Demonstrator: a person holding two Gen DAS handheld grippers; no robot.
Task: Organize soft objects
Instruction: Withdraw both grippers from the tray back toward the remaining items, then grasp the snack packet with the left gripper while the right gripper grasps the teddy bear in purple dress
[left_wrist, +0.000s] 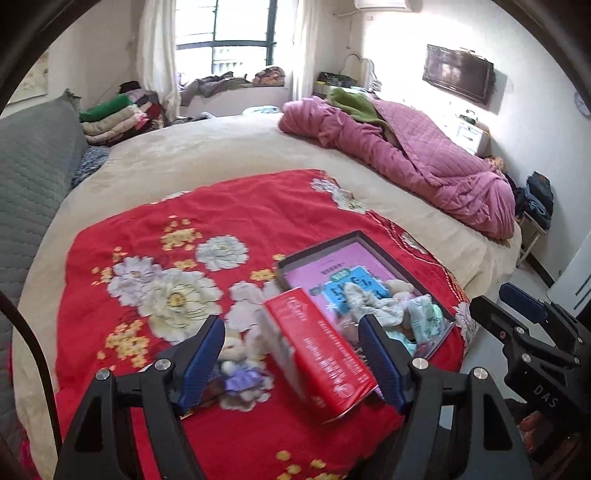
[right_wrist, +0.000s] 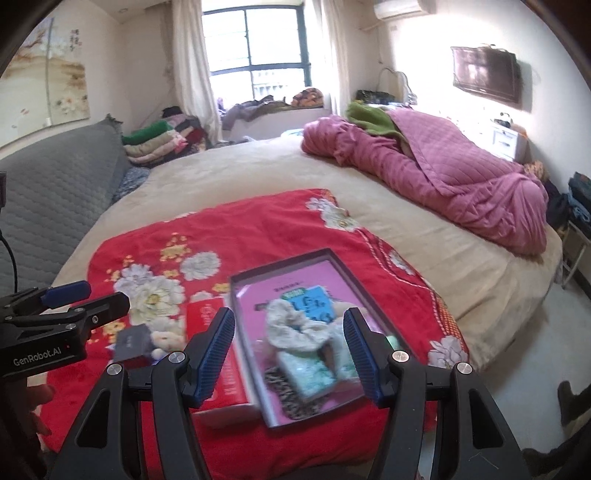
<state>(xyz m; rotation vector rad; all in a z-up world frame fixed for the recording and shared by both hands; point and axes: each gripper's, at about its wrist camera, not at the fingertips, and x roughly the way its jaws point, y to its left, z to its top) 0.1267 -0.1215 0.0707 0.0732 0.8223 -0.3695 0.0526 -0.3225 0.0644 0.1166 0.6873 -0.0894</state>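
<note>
A shallow dark tray (right_wrist: 280, 264) lies on a red flowered blanket (right_wrist: 258, 229). It holds a pink book, a cream knitted cloth (right_wrist: 291, 325) and mint soft packets (right_wrist: 310, 373). My right gripper (right_wrist: 290, 354) hangs open above the tray's near end with nothing between its fingers. A red carton (left_wrist: 317, 354) lies left of the tray (left_wrist: 332, 242). Beside it are a small plush bear in a purple dress (left_wrist: 240, 365) and a small dark box (right_wrist: 131, 341). My left gripper (left_wrist: 295, 358) is open and empty above the carton. Each gripper shows at the edge of the other's view.
The blanket (left_wrist: 229, 206) covers the near part of a wide beige bed (left_wrist: 221, 147). A bunched pink quilt (left_wrist: 424, 162) lies at its far right. A grey padded headboard (left_wrist: 33, 177) stands on the left, and folded bedding (left_wrist: 110, 122) is stacked behind. Floor shows at the right.
</note>
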